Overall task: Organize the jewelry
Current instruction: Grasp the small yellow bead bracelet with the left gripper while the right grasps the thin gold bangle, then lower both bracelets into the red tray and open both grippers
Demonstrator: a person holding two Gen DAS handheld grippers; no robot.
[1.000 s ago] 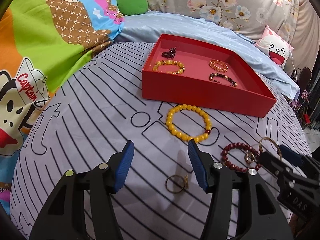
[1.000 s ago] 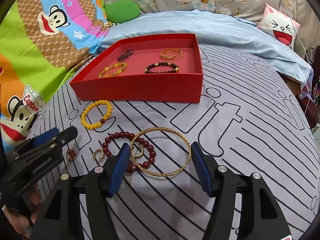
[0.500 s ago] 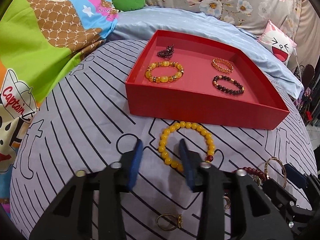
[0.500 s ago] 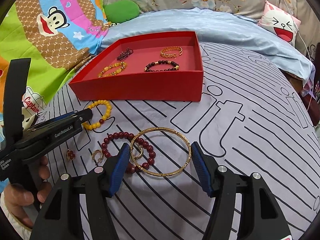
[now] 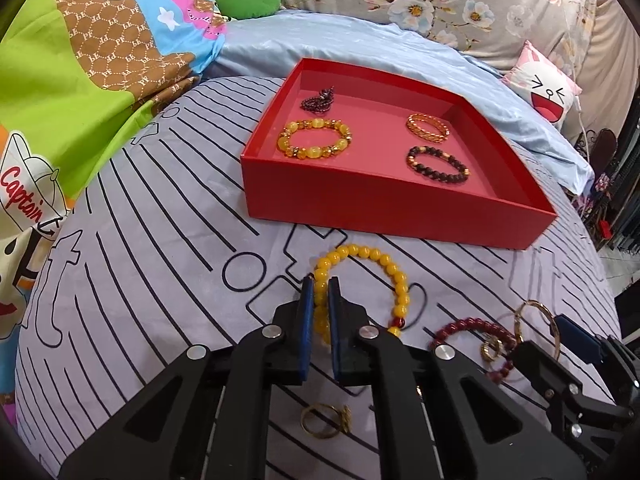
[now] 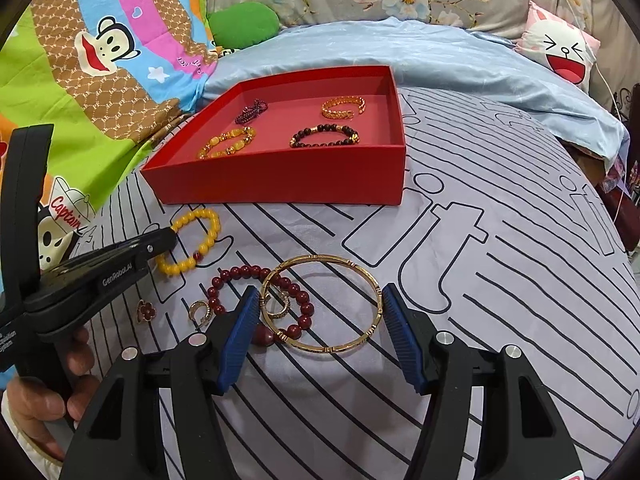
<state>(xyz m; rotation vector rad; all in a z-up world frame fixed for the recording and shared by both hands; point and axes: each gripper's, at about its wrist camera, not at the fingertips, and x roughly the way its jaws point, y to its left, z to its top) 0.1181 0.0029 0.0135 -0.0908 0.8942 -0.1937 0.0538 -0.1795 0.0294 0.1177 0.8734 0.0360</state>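
Closing in since a second ago, the left gripper (image 5: 320, 284) has slid forward from the gold ring to the yellow bead bracelet (image 5: 384, 264), and its blue pads now pinch the near-left side of that loop, jaws almost together with beads squeezed between them. That bracelet lies flat on the striped grey sheet (image 5: 140, 240), just in front of the red tray (image 5: 392, 216). Behind the left gripper's tips, the small gold ring (image 5: 326, 420) sits alone on the sheet.

Over on the right, the right gripper (image 6: 316, 320) hasn't budged: jaws stand wide, gripping nothing, with the gold bangle (image 6: 340, 344) lying between the pads. The bangle overlaps a dark red bead bracelet (image 6: 240, 274), and a small patterned ring (image 6: 280, 308) sits inside that overlap. A gold earring (image 6: 200, 310) and a red flower charm (image 6: 145, 311) lie to their left.

Inside the tray: a chunky amber bracelet (image 5: 314, 139), a dark beaded bracelet (image 5: 437, 163), a gold chain bracelet (image 5: 426, 127) and a bunched purple strand (image 5: 320, 98). A person's hand (image 6: 44, 404) holds the left gripper's handle.
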